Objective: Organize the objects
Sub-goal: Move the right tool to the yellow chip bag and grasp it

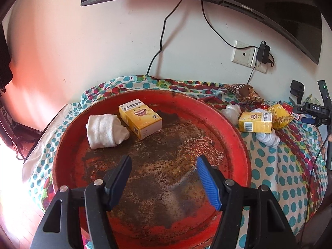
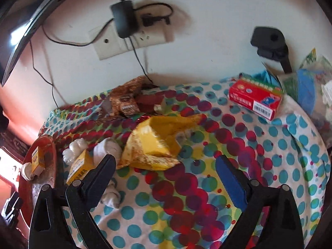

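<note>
The left claw (image 1: pixel 164 178) hangs tilted downward over the worn middle of a round red tray (image 1: pixel 238 137), its jaws apart with nothing between them. Toward the tray's far left side lie a rolled white sock (image 1: pixel 105 130) and a yellow medicine box (image 1: pixel 141 118), touching each other.

The right claw (image 2: pixel 166 178) also points down at a slant, over the polka-dot cloth (image 2: pixel 145 217) covering the tabletop to the right of the tray. Its jaws stand wide apart and empty. Just beyond its fingertips lies a crumpled yellow snack bag (image 2: pixel 153 143). Beside its left finger sit a second yellow medicine box (image 2: pixel 79 166) and several white sock bundles (image 2: pixel 108 149). A brown snack packet (image 2: pixel 124 101) lies near the wall, and a red medicine box (image 2: pixel 255 97) lies well apart at the far right. In the left wrist view, part of the right claw's handle and the fingers of the person's hand (image 1: pixel 323 145) show at the right edge.
</note>
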`<control>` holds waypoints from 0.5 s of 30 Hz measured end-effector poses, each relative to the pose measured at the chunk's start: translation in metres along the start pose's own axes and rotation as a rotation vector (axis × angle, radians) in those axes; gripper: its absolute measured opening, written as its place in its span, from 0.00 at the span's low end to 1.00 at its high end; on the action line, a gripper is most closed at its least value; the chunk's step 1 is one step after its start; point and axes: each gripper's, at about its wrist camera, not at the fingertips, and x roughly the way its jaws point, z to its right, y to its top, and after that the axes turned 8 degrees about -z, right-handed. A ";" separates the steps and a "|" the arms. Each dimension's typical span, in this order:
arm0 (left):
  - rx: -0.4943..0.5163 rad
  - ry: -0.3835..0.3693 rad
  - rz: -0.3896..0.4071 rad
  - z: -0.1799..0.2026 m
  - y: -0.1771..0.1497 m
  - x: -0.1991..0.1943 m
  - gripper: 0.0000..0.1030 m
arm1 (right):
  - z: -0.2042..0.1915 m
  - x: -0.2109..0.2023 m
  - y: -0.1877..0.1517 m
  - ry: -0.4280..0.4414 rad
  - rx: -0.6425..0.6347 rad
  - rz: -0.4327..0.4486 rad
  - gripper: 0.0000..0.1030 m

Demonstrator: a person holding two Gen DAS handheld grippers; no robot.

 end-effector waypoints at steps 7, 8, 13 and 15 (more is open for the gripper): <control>0.068 0.003 -0.021 0.022 -0.004 0.008 0.65 | 0.018 0.045 0.002 0.084 0.108 -0.047 0.94; 0.079 0.008 -0.022 0.025 -0.004 0.009 0.65 | 0.016 0.049 0.003 0.097 0.118 -0.047 0.94; 0.132 -0.003 -0.037 0.043 -0.008 0.014 0.65 | 0.002 0.074 0.014 0.129 0.128 -0.056 0.94; 0.152 -0.016 -0.030 0.050 -0.008 0.014 0.65 | -0.004 0.083 0.017 0.133 0.123 -0.054 0.94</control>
